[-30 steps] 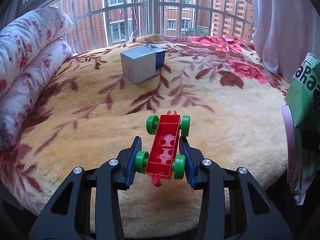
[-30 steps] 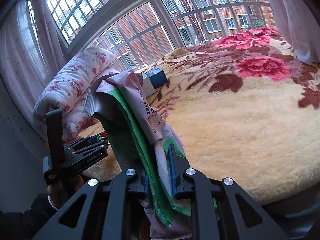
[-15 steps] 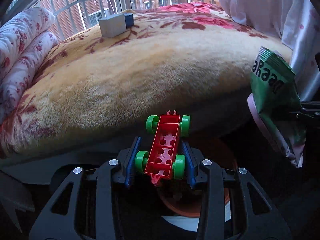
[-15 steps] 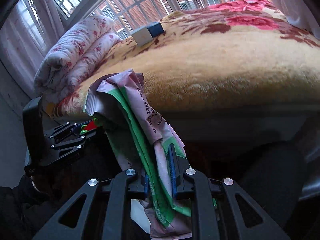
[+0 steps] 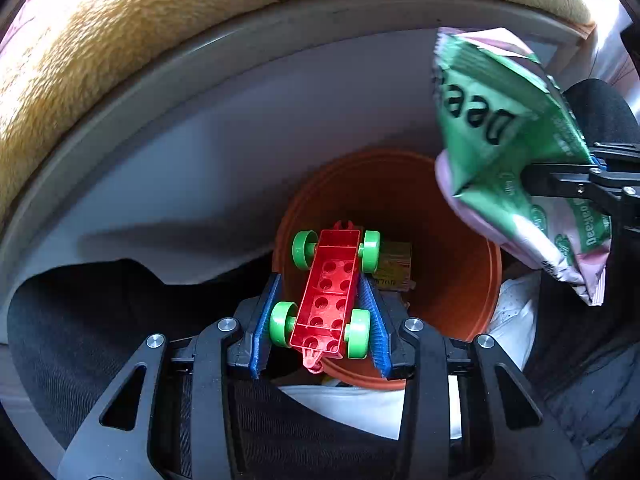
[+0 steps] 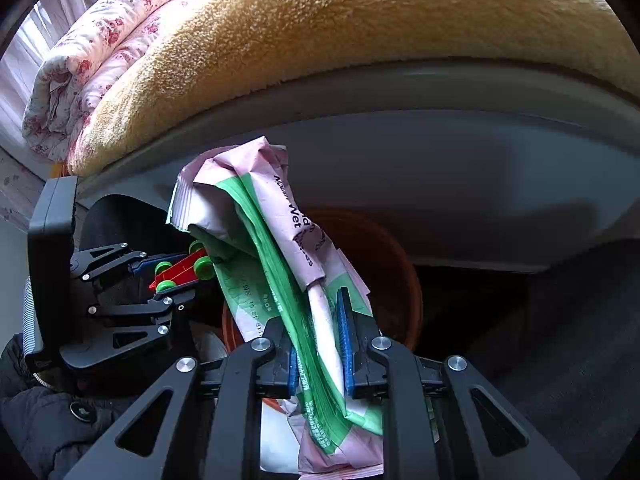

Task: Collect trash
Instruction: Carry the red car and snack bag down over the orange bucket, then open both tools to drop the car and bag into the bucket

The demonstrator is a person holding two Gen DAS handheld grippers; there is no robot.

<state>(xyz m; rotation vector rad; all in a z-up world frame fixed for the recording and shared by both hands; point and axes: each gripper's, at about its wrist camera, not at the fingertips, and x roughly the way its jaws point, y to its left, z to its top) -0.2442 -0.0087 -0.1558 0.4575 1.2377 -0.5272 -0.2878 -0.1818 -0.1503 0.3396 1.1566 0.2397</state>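
Left tool [image 5: 320, 312], clamped on toy car [image 5: 330, 292], hung over near rim of orange bin [image 5: 460, 240]. Right tool [image 6: 320, 344], closed on wet-wipes pack [image 6: 280, 248], stood beside it above bin. Bin sat on floor against grey bed frame [image 5: 200, 120]; tan blanket [image 6: 360, 20] overhung above.

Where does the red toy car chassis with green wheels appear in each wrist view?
Left wrist: the red toy car chassis sits low centre, clamped between the left gripper jaws, over the orange bin.
Right wrist: the same chassis is small at mid-left.
Shared landmark: the orange bin, centre in both.
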